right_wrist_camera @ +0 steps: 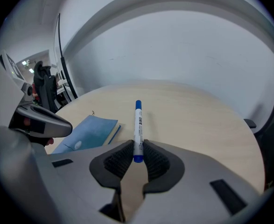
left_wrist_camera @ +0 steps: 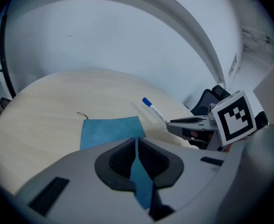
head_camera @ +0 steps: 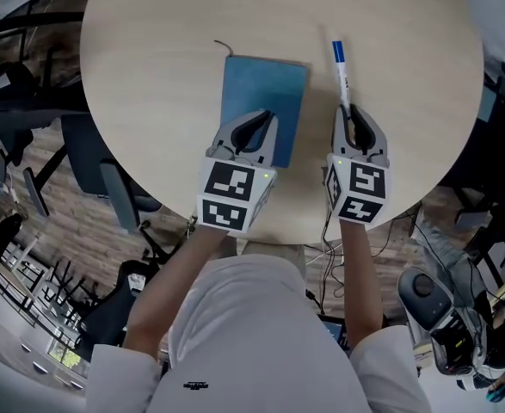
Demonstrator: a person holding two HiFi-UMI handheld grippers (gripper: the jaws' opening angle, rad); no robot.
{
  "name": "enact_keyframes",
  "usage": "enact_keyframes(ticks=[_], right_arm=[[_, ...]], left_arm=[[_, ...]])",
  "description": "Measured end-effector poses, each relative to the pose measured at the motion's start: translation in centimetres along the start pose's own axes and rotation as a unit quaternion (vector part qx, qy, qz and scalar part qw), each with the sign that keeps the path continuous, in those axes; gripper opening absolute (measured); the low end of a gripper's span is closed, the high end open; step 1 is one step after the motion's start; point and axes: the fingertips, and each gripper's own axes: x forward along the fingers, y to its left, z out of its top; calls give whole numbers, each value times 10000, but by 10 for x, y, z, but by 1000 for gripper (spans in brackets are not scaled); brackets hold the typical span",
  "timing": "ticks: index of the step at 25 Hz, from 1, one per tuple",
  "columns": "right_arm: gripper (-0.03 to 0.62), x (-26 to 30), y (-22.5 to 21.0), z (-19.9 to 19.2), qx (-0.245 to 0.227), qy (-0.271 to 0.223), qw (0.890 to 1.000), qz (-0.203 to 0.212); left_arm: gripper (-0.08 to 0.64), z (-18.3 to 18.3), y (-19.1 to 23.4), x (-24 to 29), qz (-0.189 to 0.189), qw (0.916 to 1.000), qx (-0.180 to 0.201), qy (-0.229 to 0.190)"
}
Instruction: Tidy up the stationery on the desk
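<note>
Jaws of the left gripper (head_camera: 260, 122) pinch nearly together on the blue notebook (head_camera: 262, 86) by the near edge of the table (head_camera: 149, 101); the right gripper (head_camera: 355, 115) clamps narrowly on the near end of the marker (head_camera: 341, 71).

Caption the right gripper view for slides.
Right gripper shut on a blue-capped marker; blue notebook lies left on the desk.

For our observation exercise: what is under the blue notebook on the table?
The blue notebook lies on the round table; only tabletop shows around it. Anything beneath is covered. The left gripper clamps its near edge. The right gripper holds the marker.
</note>
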Motion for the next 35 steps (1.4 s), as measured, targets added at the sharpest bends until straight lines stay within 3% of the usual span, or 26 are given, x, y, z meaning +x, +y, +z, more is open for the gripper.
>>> enact_keyframes(ticks=[15, 28, 35], right_arm=[[91, -39, 39, -46, 488, 146, 9987, -41], [91, -30, 65, -75, 793, 476, 9957, -19], [102, -26, 76, -76, 1117, 426, 9922, 356]], left_arm=[[34, -39, 5, -47, 4, 10000, -48, -21], [34, -64, 8, -60, -68, 9999, -54, 109], [34, -65, 12, -59, -99, 9998, -34, 151]])
